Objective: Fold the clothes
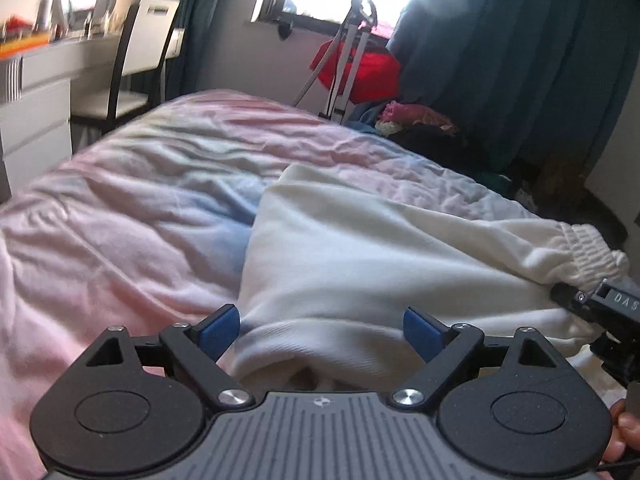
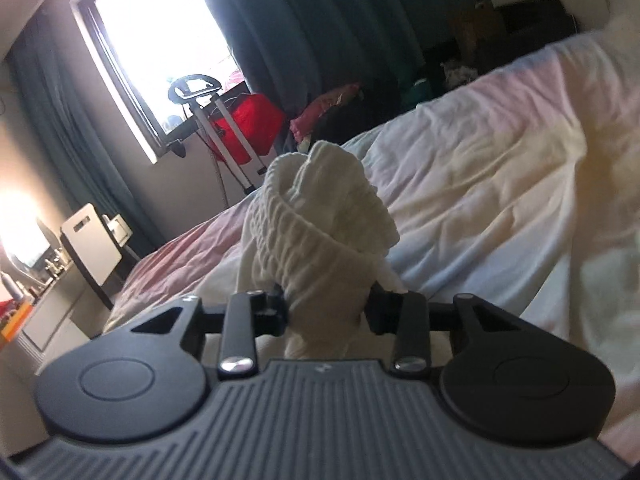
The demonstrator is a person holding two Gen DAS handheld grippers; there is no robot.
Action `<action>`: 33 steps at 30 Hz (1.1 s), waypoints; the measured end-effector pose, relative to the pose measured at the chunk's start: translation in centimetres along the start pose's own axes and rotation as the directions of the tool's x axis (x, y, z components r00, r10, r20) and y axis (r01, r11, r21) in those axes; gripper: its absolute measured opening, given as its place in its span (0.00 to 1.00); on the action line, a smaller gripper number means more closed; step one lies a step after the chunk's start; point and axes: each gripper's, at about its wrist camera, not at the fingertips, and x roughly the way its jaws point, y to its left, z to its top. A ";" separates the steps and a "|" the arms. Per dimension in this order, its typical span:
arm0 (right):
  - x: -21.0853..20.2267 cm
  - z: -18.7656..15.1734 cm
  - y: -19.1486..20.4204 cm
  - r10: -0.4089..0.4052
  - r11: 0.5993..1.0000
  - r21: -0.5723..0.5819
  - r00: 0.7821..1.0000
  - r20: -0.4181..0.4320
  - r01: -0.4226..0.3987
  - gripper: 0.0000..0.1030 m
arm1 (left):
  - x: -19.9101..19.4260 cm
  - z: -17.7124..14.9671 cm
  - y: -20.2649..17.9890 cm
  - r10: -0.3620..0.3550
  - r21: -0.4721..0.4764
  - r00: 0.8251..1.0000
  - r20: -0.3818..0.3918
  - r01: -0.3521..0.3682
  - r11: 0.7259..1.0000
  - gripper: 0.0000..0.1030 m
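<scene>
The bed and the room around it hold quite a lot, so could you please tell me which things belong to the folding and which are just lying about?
In use:
white garment
its elastic cuff
left hand-held gripper
right hand-held gripper

Lying about:
bedspread
red bag
chair
clothes pile

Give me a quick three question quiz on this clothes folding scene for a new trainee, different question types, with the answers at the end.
1. True or false: the left gripper is clamped shut on the white garment.
2. Which part of the garment does the right gripper hold? A) a button B) the ribbed elastic cuff C) a zip
3. Fill in: the garment lies on a pink and blue ____.

Key: 1 false, its fingers are spread open. 2 B. 3 duvet.
</scene>
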 end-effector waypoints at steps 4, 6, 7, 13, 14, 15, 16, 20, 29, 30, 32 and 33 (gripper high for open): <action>2.2 -0.5 -2.8 -0.045 0.995 0.086 0.994 -0.095 0.053 0.66 | 0.5 -0.1 0.7 -0.009 -0.046 0.999 -0.034 0.007 0.999 0.88; 2.7 -0.6 -4.0 -0.050 0.987 0.144 0.991 -0.121 0.068 0.90 | 0.7 -0.2 1.1 -0.013 -0.069 0.999 -0.050 0.010 0.998 0.89; 2.9 -0.5 -4.5 -0.047 0.984 0.166 0.991 -0.129 0.068 0.89 | 0.8 -0.2 1.2 -0.016 -0.080 0.998 -0.058 0.011 0.997 0.89; 5.1 -1.4 -6.2 0.048 0.962 0.274 0.971 -0.236 0.019 1.00 | 1.6 -0.1 3.0 -0.064 -0.194 0.992 -0.106 0.043 0.980 0.91; 5.5 -1.7 -6.3 0.052 0.960 0.280 0.966 -0.252 0.021 1.00 | 1.8 -0.1 3.5 -0.083 -0.227 0.990 -0.112 0.056 0.972 0.91; 5.8 -1.9 -6.4 0.059 0.958 0.286 0.965 -0.256 0.017 1.00 | 1.9 0.0 4.0 -0.102 -0.261 0.988 -0.117 0.069 0.963 0.90; 5.9 -1.9 -6.4 0.073 0.954 0.298 0.967 -0.246 0.003 1.00 | 2.1 0.1 4.5 -0.121 -0.294 0.985 -0.122 0.081 0.952 0.90; 4.9 -1.5 -4.8 0.138 0.958 0.275 0.971 -0.195 -0.081 1.00 | 2.8 0.1 6.4 -0.196 -0.417 0.973 -0.119 0.130 0.900 0.90; 4.4 -2.1 -1.8 0.078 0.994 0.092 0.973 -0.215 -0.059 0.57 | 4.0 -0.4 6.4 -0.215 -0.424 0.972 -0.092 0.157 0.892 0.76; 4.2 -2.1 -1.8 0.079 0.993 0.104 0.976 -0.202 -0.059 0.48 | 3.9 -0.4 6.1 -0.204 -0.408 0.975 -0.089 0.151 0.901 0.72; 3.3 -1.7 -1.0 0.085 0.994 0.083 0.983 -0.161 -0.073 0.40 | 3.3 -0.3 5.5 -0.193 -0.375 0.979 -0.064 0.156 0.914 0.64; 2.8 -1.6 -0.7 0.090 0.994 0.074 0.985 -0.148 -0.080 0.36 | 2.9 -0.2 5.3 -0.195 -0.362 0.980 -0.046 0.166 0.917 0.56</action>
